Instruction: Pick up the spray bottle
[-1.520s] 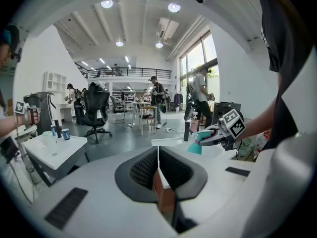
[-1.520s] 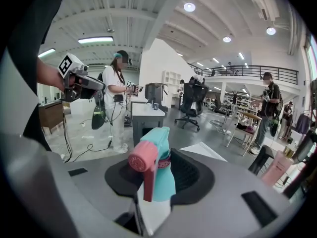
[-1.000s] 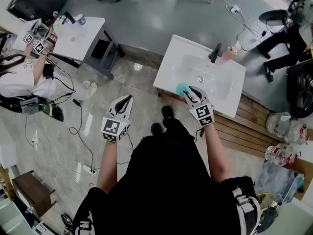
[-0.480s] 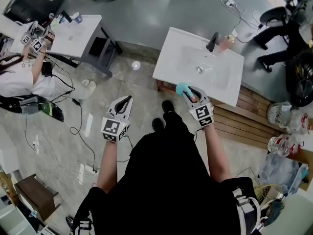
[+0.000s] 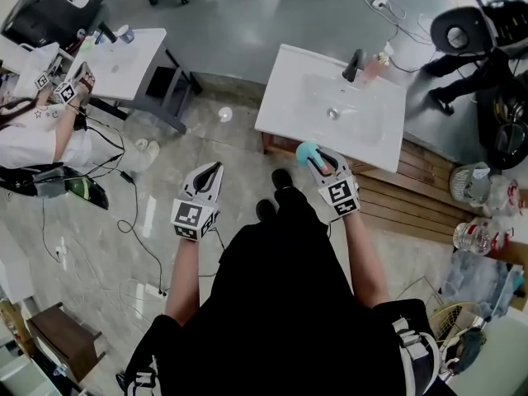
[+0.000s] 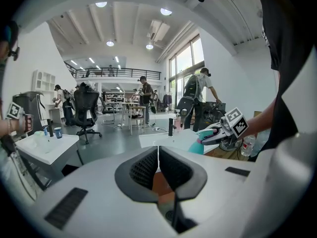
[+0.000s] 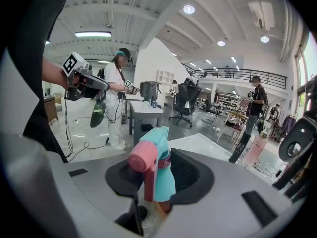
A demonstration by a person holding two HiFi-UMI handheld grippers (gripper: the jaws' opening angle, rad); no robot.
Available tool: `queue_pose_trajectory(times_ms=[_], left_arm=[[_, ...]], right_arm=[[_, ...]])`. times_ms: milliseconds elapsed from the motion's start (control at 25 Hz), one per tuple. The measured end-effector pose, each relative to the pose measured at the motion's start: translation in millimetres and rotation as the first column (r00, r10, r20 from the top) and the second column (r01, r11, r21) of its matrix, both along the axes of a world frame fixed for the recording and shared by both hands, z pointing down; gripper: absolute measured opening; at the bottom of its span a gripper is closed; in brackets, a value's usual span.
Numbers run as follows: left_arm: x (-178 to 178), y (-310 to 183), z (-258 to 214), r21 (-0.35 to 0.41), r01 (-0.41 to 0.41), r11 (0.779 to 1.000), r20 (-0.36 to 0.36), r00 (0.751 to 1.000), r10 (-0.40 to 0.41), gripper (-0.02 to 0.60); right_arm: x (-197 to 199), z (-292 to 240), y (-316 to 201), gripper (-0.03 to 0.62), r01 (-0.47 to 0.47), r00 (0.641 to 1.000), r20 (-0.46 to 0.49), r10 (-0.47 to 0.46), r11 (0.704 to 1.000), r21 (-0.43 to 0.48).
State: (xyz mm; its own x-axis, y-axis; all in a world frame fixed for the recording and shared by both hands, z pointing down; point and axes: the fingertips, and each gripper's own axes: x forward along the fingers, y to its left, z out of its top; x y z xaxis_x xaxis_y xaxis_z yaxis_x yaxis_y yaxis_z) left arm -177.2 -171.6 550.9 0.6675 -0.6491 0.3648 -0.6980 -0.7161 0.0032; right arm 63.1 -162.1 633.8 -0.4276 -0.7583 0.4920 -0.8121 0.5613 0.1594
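Observation:
A teal spray bottle with a pink nozzle and trigger stands upright between the jaws of my right gripper, which is shut on it. In the head view the right gripper holds the spray bottle in the air at the near edge of a white sink unit. From the left gripper view the spray bottle shows at the right, in the other gripper. My left gripper hangs over the floor to the left, shut with nothing in it; its pads meet.
The sink unit carries a black tap and a pink bottle at its far edge. A wooden platform lies under it. A white desk and a seated person are at the left. Cables trail on the floor.
Both hands have drifted a little relative to the sink, which now sits slightly farther up and left in the head view. The grip on the bottle is unchanged.

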Motion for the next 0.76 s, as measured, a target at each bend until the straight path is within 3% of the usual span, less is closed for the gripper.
queue_pose_trajectory(times_ms=[760], left_arm=[[-4.6,7.5,3.1,0.015,0.009,1.000,-0.001,1.000,-0.009,0.026]], right_arm=[[-1.8,6.5,8.6,0.144,0.005,1.000,-0.012,-0.005,1.000,0.001]])
